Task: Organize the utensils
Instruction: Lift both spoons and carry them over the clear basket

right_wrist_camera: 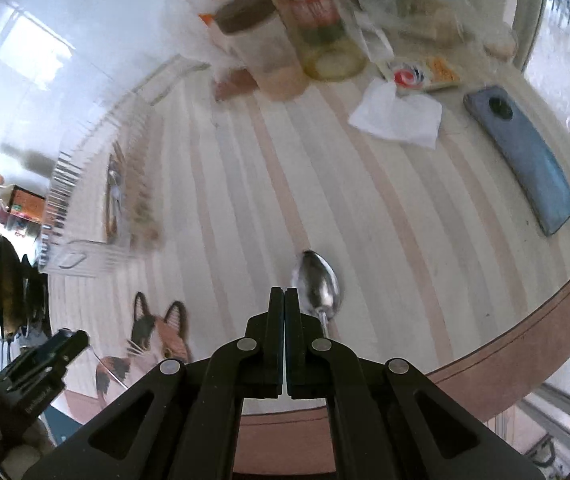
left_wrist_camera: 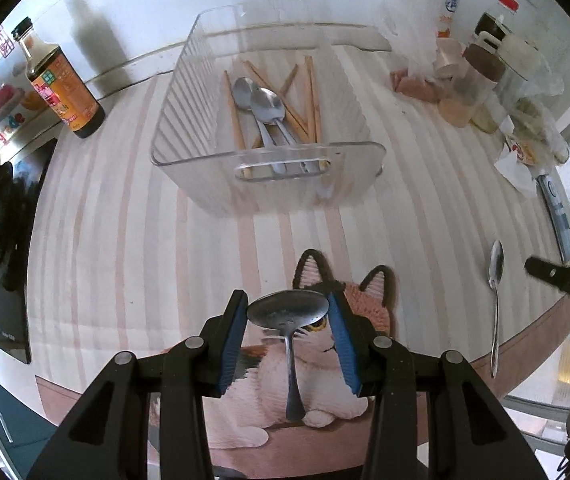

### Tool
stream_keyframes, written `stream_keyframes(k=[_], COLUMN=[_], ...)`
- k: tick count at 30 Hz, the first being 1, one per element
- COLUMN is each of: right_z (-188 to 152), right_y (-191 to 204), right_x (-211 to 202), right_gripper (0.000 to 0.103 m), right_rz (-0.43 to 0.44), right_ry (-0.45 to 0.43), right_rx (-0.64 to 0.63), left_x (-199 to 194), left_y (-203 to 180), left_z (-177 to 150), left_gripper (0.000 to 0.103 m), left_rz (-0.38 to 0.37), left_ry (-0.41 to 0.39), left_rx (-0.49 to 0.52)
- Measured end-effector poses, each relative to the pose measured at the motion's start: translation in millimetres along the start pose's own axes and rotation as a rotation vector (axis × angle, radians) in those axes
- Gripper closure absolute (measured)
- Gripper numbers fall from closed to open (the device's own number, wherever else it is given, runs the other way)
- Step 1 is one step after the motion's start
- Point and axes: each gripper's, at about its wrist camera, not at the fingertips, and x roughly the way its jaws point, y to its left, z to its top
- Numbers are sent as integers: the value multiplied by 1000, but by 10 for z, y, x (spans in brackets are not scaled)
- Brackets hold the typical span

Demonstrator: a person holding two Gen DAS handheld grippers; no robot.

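Left wrist view | bin point(left_wrist_camera: 189, 128) upper centre held two spoons, chopsticks | my left tool point(left_wrist_camera: 288, 312) clamped third spoon point(left_wrist_camera: 287, 312) | right tool point(right_wrist_camera: 284, 300) shut, empty | fourth spoon point(right_wrist_camera: 319, 284) lay on counter point(left_wrist_camera: 125, 240)

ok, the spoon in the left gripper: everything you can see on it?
The spoon is plain silvery metal, an oval bowl with dull specks and a slim handle widening at the end. The left gripper clamps the bowl's edges between its blue pads. The bowl lies crosswise and the handle hangs toward the camera, off the cat-print mat. Only the pads touch it.
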Motion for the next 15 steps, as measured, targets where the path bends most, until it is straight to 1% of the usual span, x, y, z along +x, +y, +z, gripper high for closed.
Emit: stream_keyframes(k=[1, 2, 3, 4, 5, 7, 9, 10, 11, 12, 13, 15], right_z=[10, 5, 10, -6, -34, -91, -140, -170, -181, -192, -201, -196], right_y=[-40, -87, -94, -114, -114, -88, -60, -13, 52, 121, 199, 267], right_x=[59, 132, 194, 240, 299, 450, 560, 631, 620, 638, 629, 597], right_gripper=[98, 88, 81, 69, 66, 66, 66, 66, 77, 82, 96, 97], right_rz=[-15, -30, -41, -62, -81, -125, -139, -168, -192, -228, -262, -279], right_ry=[23, 52, 66, 75, 83, 115, 126, 131, 95, 93, 80, 68], right_rx=[15, 18, 14, 11, -7, -42, -61, -87, -121, -153, -186, -202], left_x=[0, 68, 105, 129, 145, 155, 151, 153, 151, 148, 143, 127], left_y=[16, -23, -39, -53, -61, -73, -92, -106, -136, -148, -167, -203], left_z=[-3, 33, 48, 57, 63, 65, 59, 57, 51, 51, 42, 52], left_gripper=[65, 65, 65, 65, 65, 65, 65, 65, 65, 65, 65, 65], left_rz=[1, 2, 3, 5, 7, 10, 12, 14, 14, 13, 12, 10], left_ry=[-1, -1, -2, -4, -6, -7, -7, -7, -7, -9, -10, -16], left_rx=[-6, -8, -10, -9, -6, -3, 1, 3, 4, 7, 9, 11])
